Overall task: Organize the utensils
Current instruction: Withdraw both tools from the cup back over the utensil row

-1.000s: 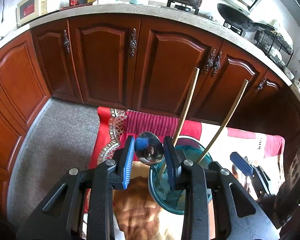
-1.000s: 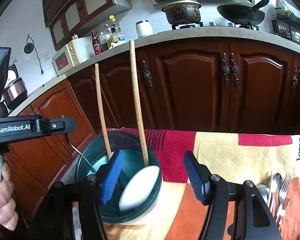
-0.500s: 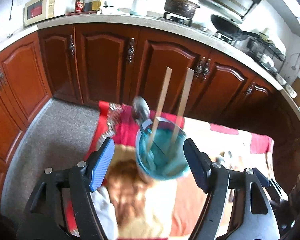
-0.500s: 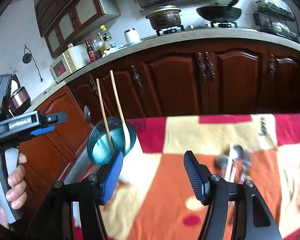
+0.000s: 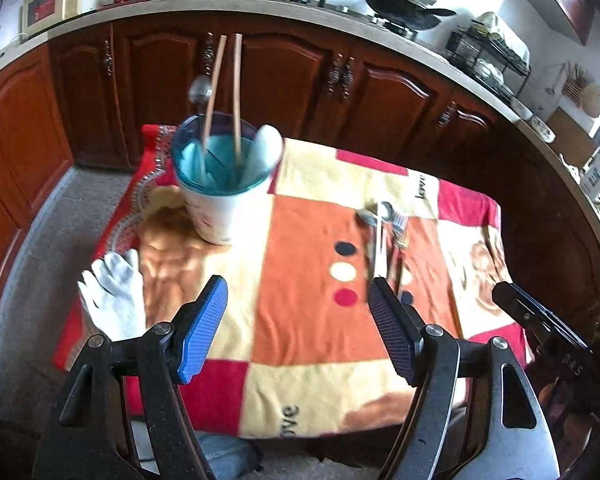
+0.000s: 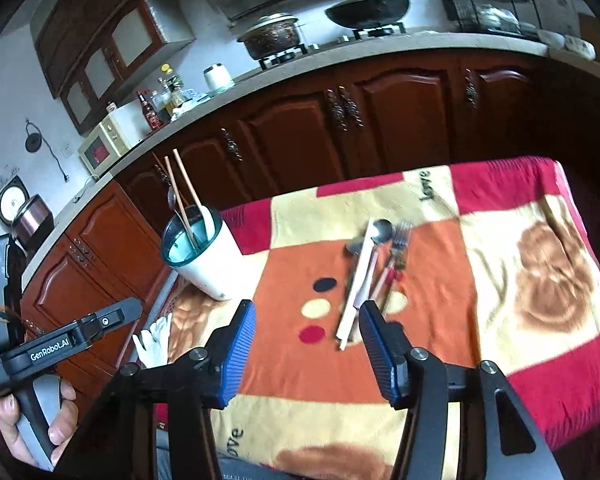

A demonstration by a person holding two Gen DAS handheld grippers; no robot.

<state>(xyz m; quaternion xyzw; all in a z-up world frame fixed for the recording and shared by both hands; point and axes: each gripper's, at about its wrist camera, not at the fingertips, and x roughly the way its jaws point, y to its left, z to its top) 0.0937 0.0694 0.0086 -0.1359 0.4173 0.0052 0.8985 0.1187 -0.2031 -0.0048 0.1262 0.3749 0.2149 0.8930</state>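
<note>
I see a table under a patchwork red, orange and cream blanket (image 5: 312, 312), with dark wooden kitchen cabinets (image 6: 404, 120) behind. My left gripper (image 5: 298, 330) and right gripper (image 6: 306, 354) both hang spread and empty. The white, teal-rimmed holder cup (image 5: 224, 184) holds two wooden chopsticks (image 5: 236, 92); loose metal cutlery (image 6: 374, 264) lies blurred mid-blanket. A white glove (image 5: 112, 296) rests near the left edge.
</note>
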